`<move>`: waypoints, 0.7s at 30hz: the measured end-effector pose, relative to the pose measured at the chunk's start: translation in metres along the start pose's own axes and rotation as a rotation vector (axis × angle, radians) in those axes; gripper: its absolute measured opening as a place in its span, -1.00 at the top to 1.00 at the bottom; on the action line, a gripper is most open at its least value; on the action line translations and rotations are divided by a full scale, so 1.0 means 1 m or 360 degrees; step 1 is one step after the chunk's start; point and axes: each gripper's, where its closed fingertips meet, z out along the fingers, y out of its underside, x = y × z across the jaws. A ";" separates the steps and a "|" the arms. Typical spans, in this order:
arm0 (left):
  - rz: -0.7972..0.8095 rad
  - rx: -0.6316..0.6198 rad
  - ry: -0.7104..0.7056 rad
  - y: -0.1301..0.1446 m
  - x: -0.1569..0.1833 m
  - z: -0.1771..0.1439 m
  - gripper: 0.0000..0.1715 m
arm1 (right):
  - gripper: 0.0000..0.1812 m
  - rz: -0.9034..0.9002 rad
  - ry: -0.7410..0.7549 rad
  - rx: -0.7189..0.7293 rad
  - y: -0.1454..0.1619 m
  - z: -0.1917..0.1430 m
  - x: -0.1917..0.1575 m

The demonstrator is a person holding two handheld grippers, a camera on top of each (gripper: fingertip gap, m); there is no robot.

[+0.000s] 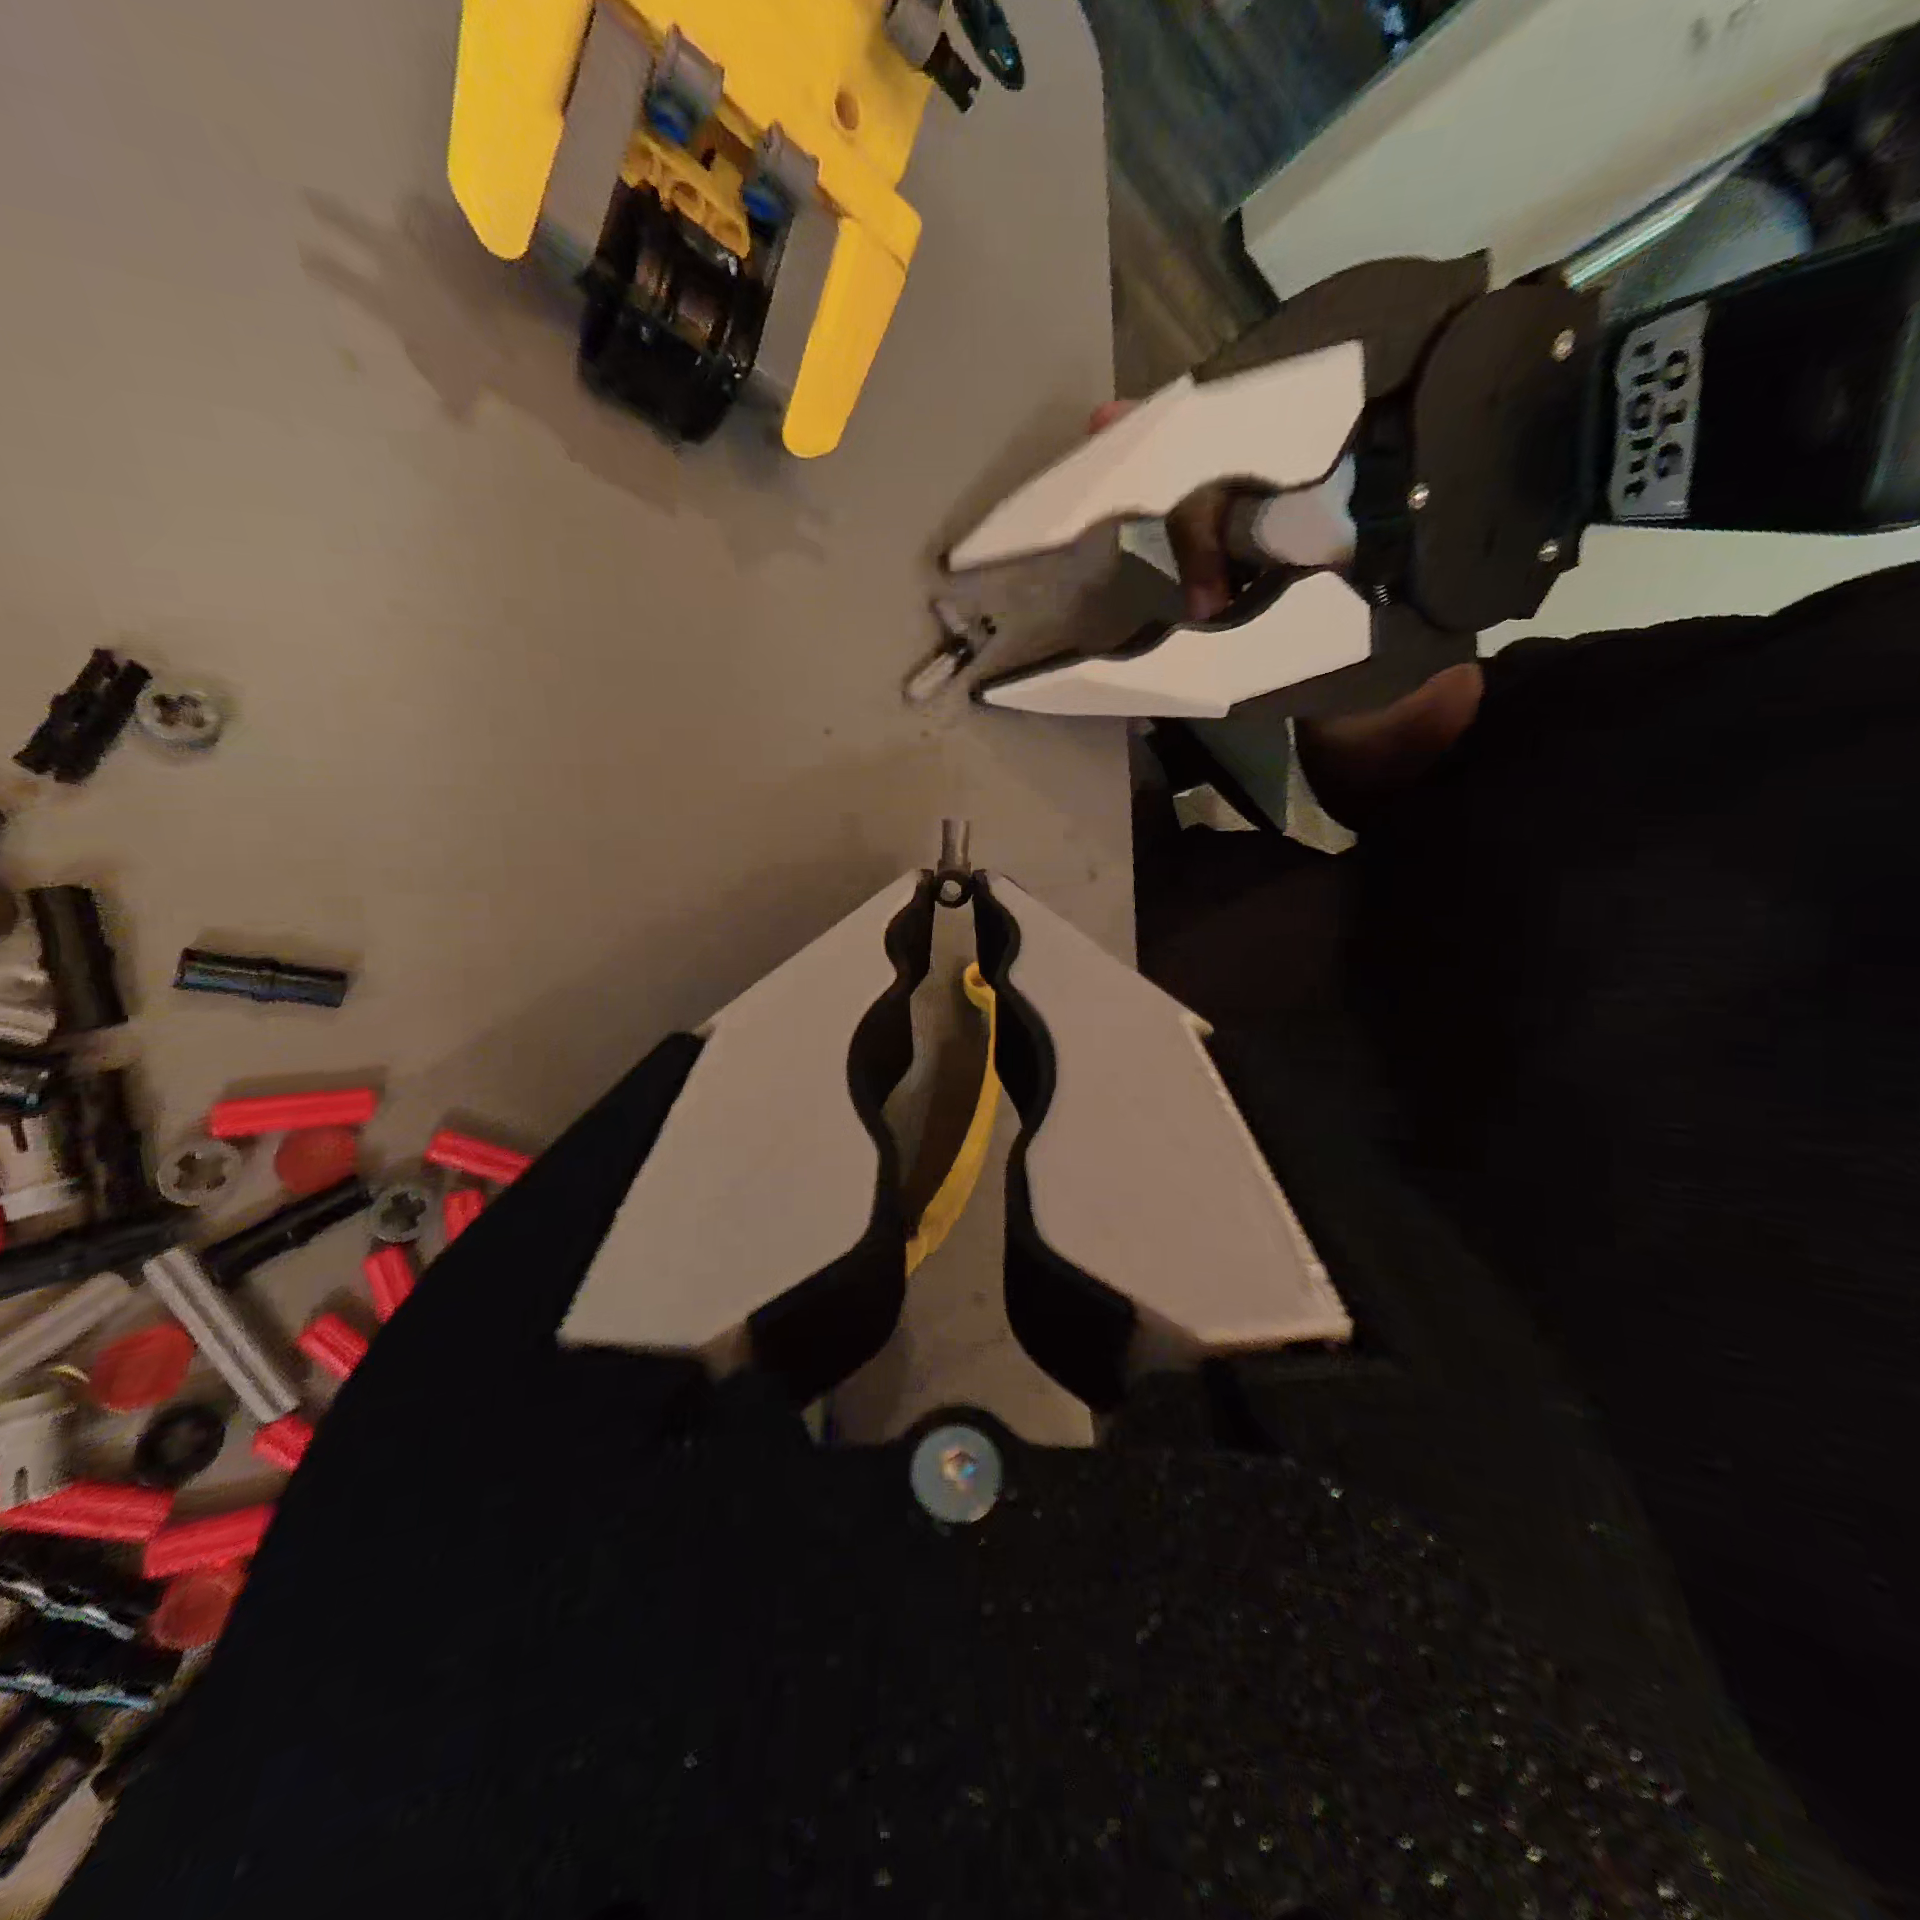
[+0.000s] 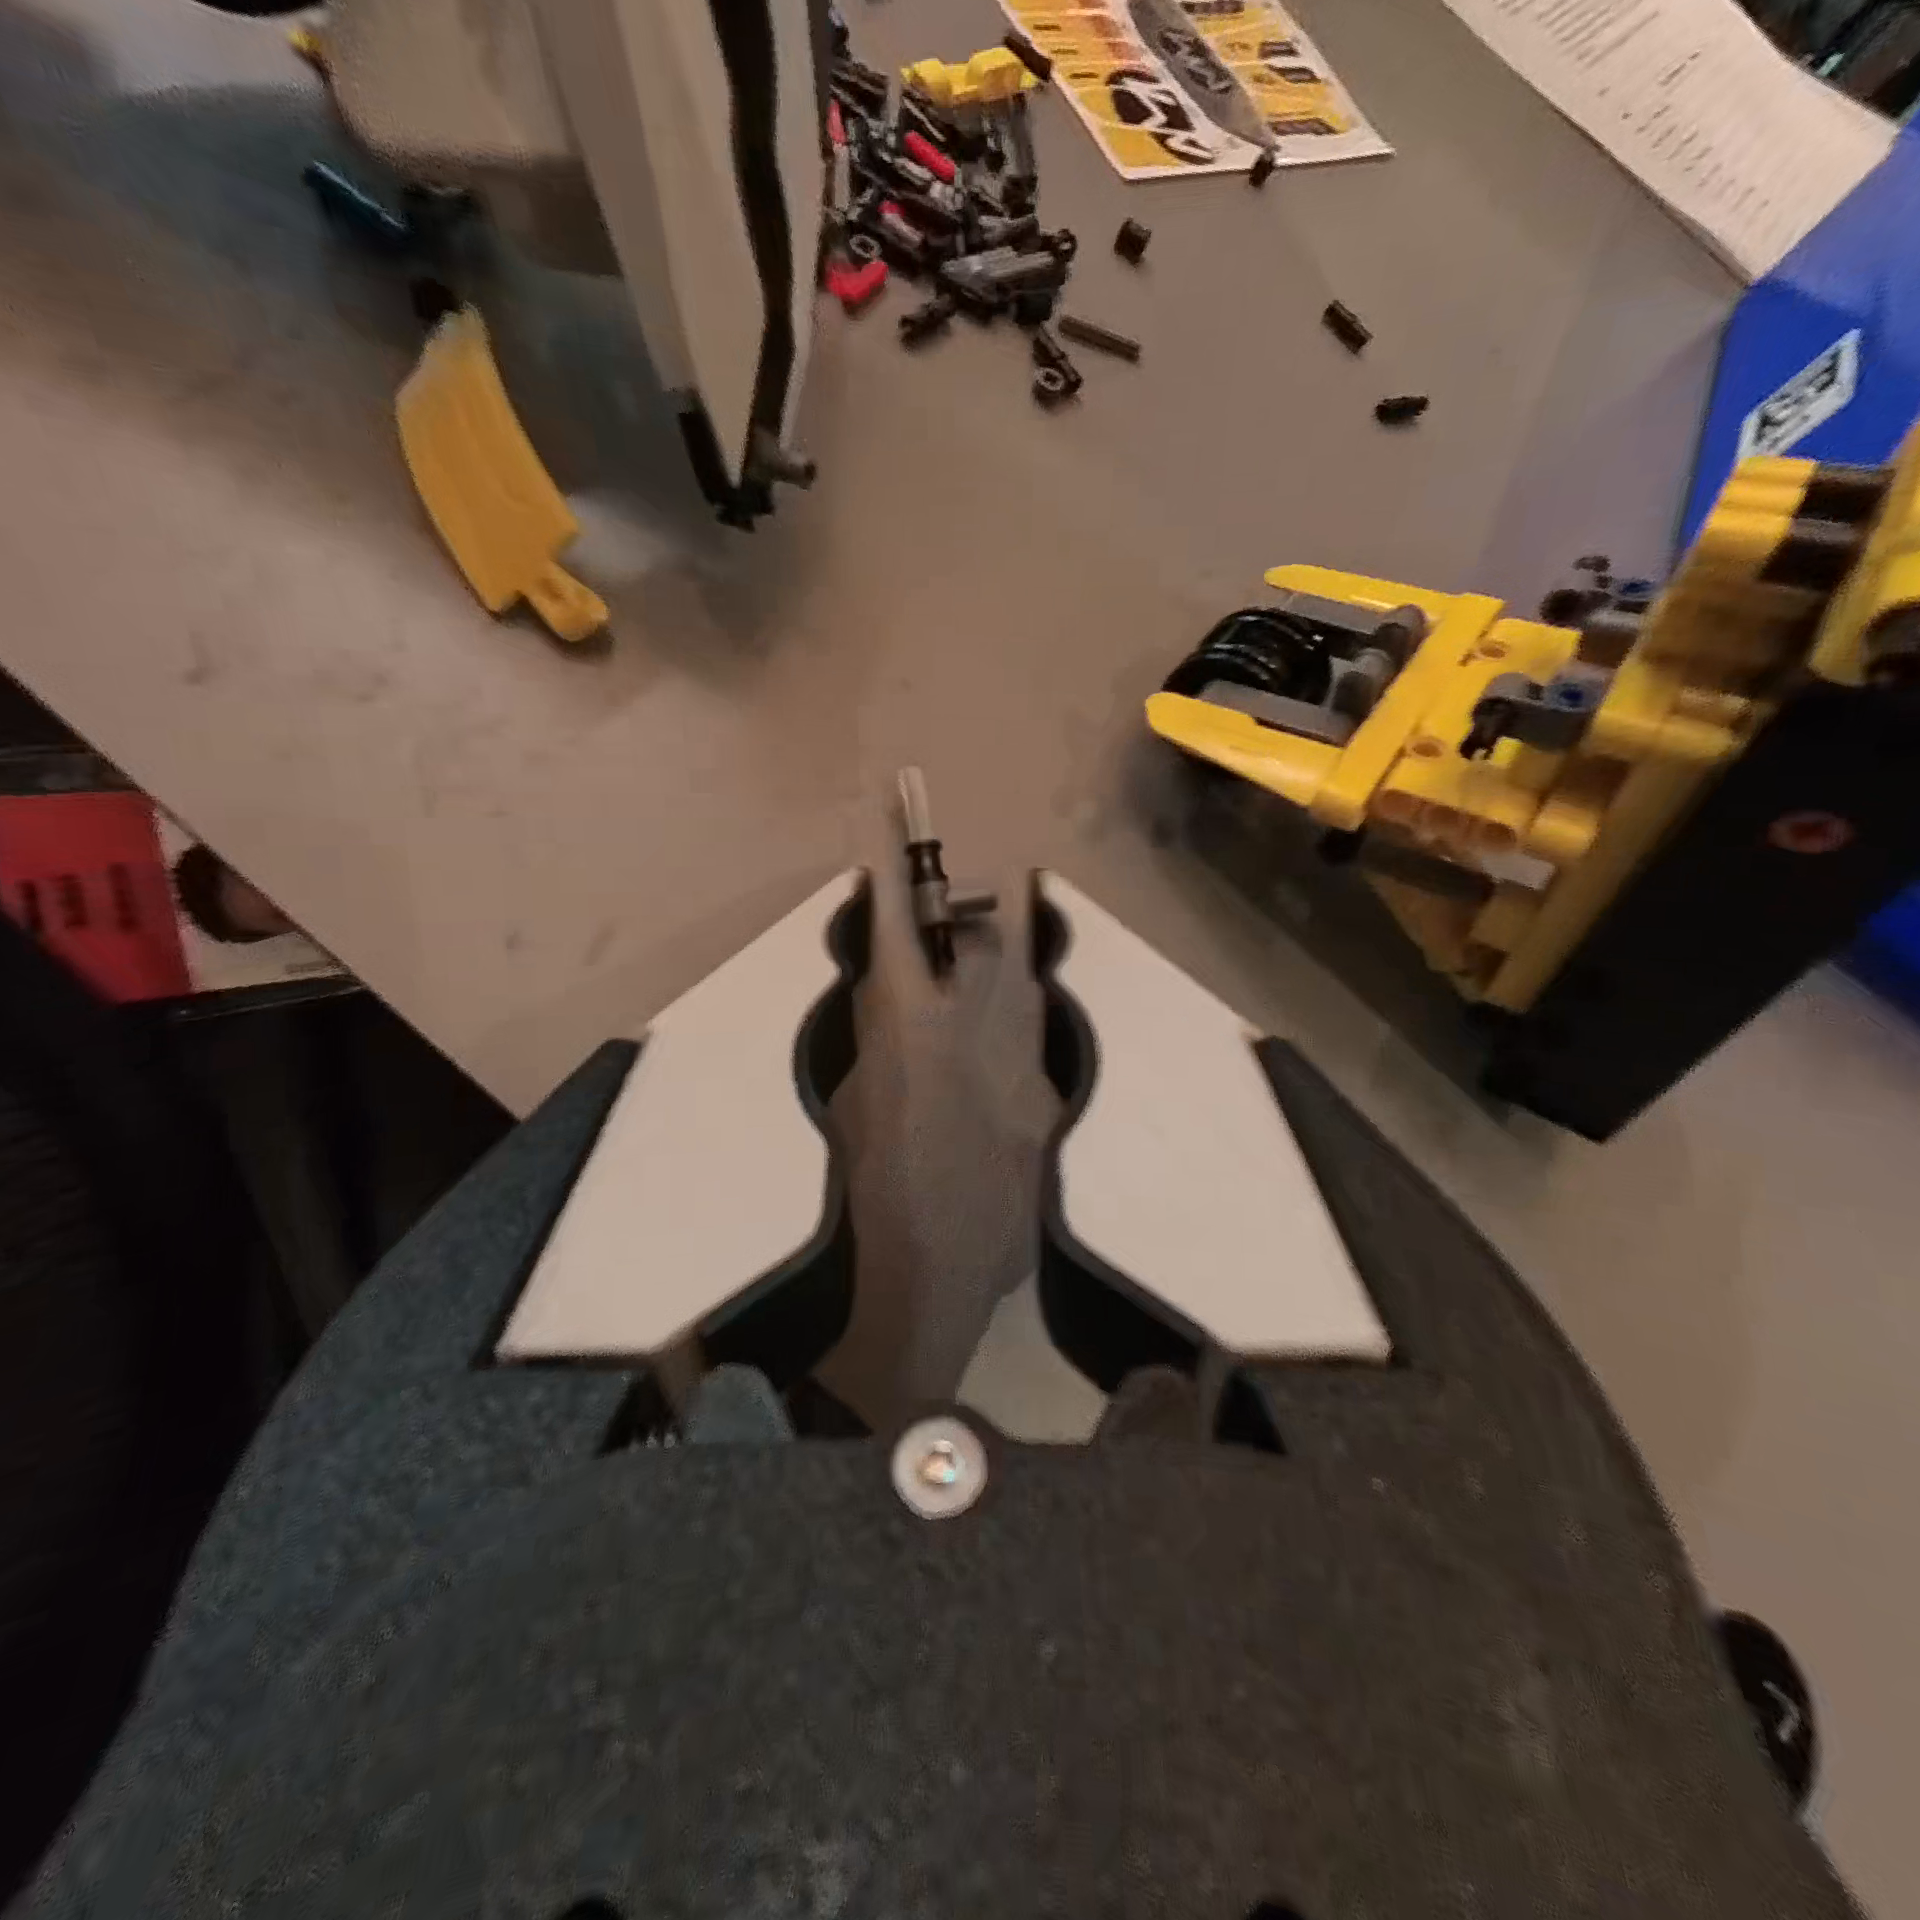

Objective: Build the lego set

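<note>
Grey table (image 2: 727,665) | left gripper (image 1: 952,891) pinches small grey pin (image 1: 954,844) | right gripper (image 2: 948,904) parted around connector piece (image 2: 932,896)

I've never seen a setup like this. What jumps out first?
The half-built yellow brick vehicle on the grey table stands out, to the right. The left gripper pinches a small grey connector, while the open right gripper flanks a small axle-and-pin piece. A pile of loose bricks lies farther back.

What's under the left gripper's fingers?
A curved yellow panel shows through the gap between the fingers of the left gripper, lying on the grey table. The fingers cover most of it. The tips pinch a small grey connector.
</note>
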 end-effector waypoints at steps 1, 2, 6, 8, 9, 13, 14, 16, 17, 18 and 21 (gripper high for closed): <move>0.0002 0.0000 -0.0016 0.000 -0.002 0.000 0.92 | 0.59 0.0008 0.0028 -0.0009 0.000 0.000 0.004; 0.0000 0.0004 -0.0018 0.000 -0.002 0.000 0.92 | 0.52 0.0028 0.0023 -0.0010 -0.001 0.000 0.004; -0.0015 0.0021 0.0004 -0.002 -0.001 -0.003 0.92 | 0.47 0.0103 -0.0056 0.0129 -0.019 -0.008 -0.004; -0.0021 0.0008 0.0022 0.000 0.000 -0.003 0.92 | 0.48 0.0096 -0.0048 0.0193 -0.026 -0.012 -0.007; -0.0026 -0.0003 0.0039 0.001 0.001 -0.003 0.92 | 0.48 0.0086 -0.0045 0.0195 -0.026 -0.012 -0.010; -0.0038 0.0002 0.0104 0.001 0.008 -0.004 0.92 | 0.48 0.0080 -0.0121 0.0211 -0.028 -0.008 -0.035; -0.0038 -0.0001 0.0105 0.001 0.008 -0.004 0.92 | 0.48 0.0111 -0.0190 0.0243 -0.033 -0.006 -0.047; -0.0038 0.0003 0.0096 0.001 0.007 -0.006 0.92 | 0.48 0.0161 -0.0303 0.0291 -0.042 -0.002 -0.068; -0.0044 0.0005 0.0103 0.000 0.007 -0.006 0.92 | 0.48 0.0163 -0.0320 0.0286 -0.045 0.001 -0.074; -0.0050 0.0004 0.0116 0.001 0.008 -0.007 0.92 | 0.48 0.0149 -0.0309 0.0267 -0.046 0.006 -0.077; -0.0069 -0.0025 0.0140 0.004 0.008 -0.009 0.92 | 0.90 0.0044 -0.0268 0.0222 -0.049 0.014 -0.081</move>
